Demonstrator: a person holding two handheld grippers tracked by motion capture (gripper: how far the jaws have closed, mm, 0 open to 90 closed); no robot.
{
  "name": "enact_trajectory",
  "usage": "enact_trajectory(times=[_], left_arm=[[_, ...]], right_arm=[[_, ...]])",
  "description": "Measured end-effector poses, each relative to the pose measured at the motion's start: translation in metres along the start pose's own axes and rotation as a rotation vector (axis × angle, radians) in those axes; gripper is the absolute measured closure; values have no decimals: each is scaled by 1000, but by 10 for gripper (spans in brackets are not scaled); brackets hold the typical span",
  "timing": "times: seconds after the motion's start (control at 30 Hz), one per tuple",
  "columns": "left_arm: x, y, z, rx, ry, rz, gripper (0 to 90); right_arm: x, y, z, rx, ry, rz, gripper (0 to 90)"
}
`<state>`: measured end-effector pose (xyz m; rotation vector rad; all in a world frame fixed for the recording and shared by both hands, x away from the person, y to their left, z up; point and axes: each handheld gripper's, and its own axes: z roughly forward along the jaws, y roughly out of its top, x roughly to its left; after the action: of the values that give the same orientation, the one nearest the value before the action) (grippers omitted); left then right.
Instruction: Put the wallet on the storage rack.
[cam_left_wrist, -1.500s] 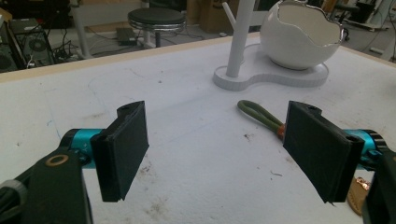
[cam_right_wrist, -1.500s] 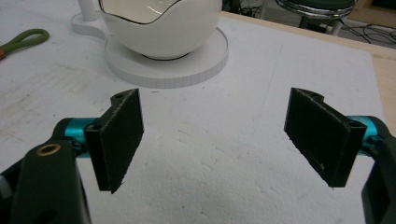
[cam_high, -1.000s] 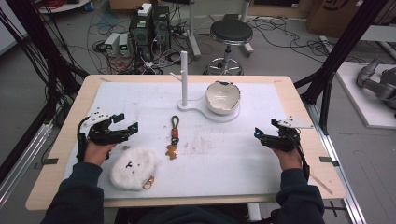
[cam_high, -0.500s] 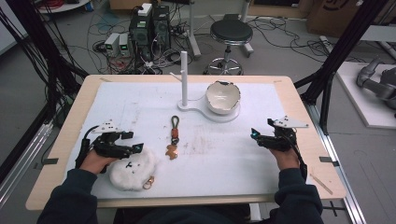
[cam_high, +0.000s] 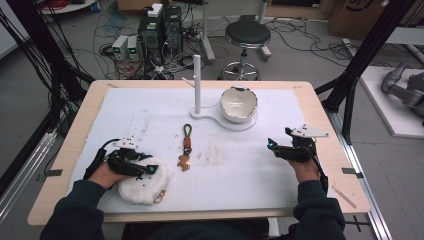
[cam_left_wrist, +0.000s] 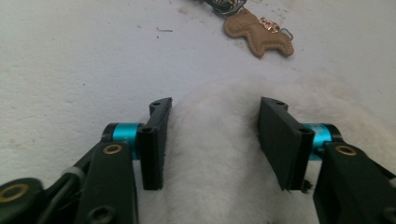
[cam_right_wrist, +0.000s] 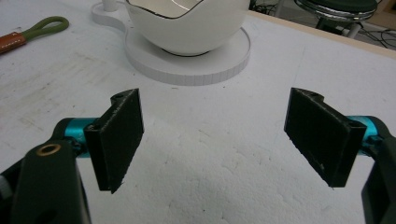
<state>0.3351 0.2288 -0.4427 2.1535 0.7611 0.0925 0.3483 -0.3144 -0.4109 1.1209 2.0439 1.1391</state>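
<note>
White fleece defines the object in play: a fluffy pouch (cam_high: 141, 184) lying near the front left of the white foam mat (cam_high: 150, 115), with a small metal ring at its near right corner. Landmark for all positions below: the white peg stand (cam_high: 197, 85) at the back centre of the mat.

1. Left gripper (cam_high: 134, 165). It sits over the pouch, well to the front left of the peg stand. In the left gripper view the jaws straddle the pouch (cam_left_wrist: 219, 154); the fleece bulges up between them and meets both pads. Whether they are already squeezing cannot be told; the jaws stand partly apart. The pouch's long axis appears to run roughly left to right across the mat. This is the nearer hand by far, so any lift probably falls to it.

2. Keychain (cam_high: 186, 146). It lies straight in front of the peg stand, long axis running front to back: green loop at the far end, brown leather tag, tan horse charm (cam_left_wrist: 258, 31) at the near end, just right of the pouch and apart from it.

3. Bowl (cam_high: 239, 104). White, with a jagged rim, it sits on the stand's round base, just right of the peg.

4. Right gripper (cam_high: 280, 149). To the front right of the peg stand, jaws spread wide and holding nothing, over bare mat.

The mat is pitted and lightly stained. Beyond the wooden table stand a stool, computers and loose cables.
</note>
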Motion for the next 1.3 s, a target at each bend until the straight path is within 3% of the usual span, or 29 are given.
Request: enact_trajectory(times=[0.03,0.07,0.1,0.3,0.4,0.57,0.6,0.63,0.67,0.7,0.73,0.93,0.97,1.0,1.03,1.1,1.23,1.3], left_arm=[[0,0,0,0,0,0,578],[0,0,-2,-2,4,13,578],[0,1,-3,-15,6,16,687],[2,4,-10,-70,-6,-20,772],[2,11,-18,-158,19,-49,783],[-2,18,-29,-276,47,-70,786],[-6,22,-32,-329,62,-71,786],[-6,22,-32,-329,62,-71,786],[-11,28,-33,-368,91,-46,786],[-11,28,-33,-368,91,-46,786],[-16,35,-32,-400,104,-20,786],[-31,53,-19,-434,126,29,786],[-34,57,-15,-434,125,40,786],[-36,59,-13,-433,122,47,786],[-40,62,-9,-429,114,59,787],[-44,65,-3,-422,102,73,786],[-51,71,8,-412,82,101,786],[-54,75,12,-419,73,105,786]], right_arm=[[0,0,0,-1,1,2,201],[0,0,0,-1,1,2,201],[0,0,-1,-1,0,4,200],[1,0,1,1,2,-2,201],[1,0,1,0,9,1,201],[10,4,4,-14,69,22,200],[13,6,4,-20,87,21,200],[13,6,4,-20,87,21,200],[21,11,7,-29,139,20,200],[21,11,7,-29,139,20,200],[33,16,12,-30,198,13,200],[67,30,30,-14,327,-49,201],[82,35,36,-13,386,-67,201],[82,35,36,-13,386,-67,201],[94,38,41,1,423,-92,203],[98,40,43,3,435,-97,203],[115,46,51,3,504,-105,205],[123,51,56,-11,551,-91,261]])
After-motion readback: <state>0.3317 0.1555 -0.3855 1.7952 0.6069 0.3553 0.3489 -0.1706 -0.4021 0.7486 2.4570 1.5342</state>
